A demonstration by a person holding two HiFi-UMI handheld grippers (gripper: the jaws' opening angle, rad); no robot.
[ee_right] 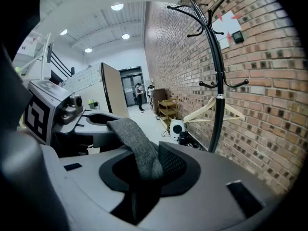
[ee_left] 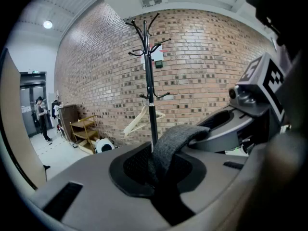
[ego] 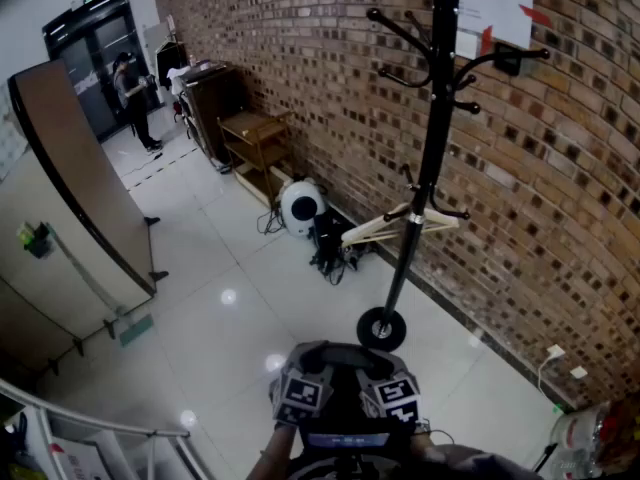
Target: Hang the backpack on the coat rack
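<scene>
A grey woven backpack strap (ee_left: pixel 175 138) arches between my two grippers; the bag's body is hidden in every view. My left gripper (ee_left: pixel 155 177) is shut on one end of it, and my right gripper (ee_right: pixel 139 174) is shut on the other end of the strap (ee_right: pixel 135 143). In the head view both sit side by side at the bottom, left gripper (ego: pixel 303 390) and right gripper (ego: pixel 392 393). The black coat rack (ego: pixel 430 148) stands just ahead by the brick wall, with its round base (ego: pixel 381 329) on the floor. Its upper hooks (ee_left: pixel 147 25) are bare.
A wooden hanger (ego: pixel 415 223) hangs on the rack's lower hooks. Along the brick wall (ego: pixel 560 228) are a white round appliance (ego: pixel 302 208) with cables and a wooden shelf (ego: pixel 255 133). A brown partition (ego: pixel 75 178) stands left. A person (ego: pixel 132 93) is by the far door.
</scene>
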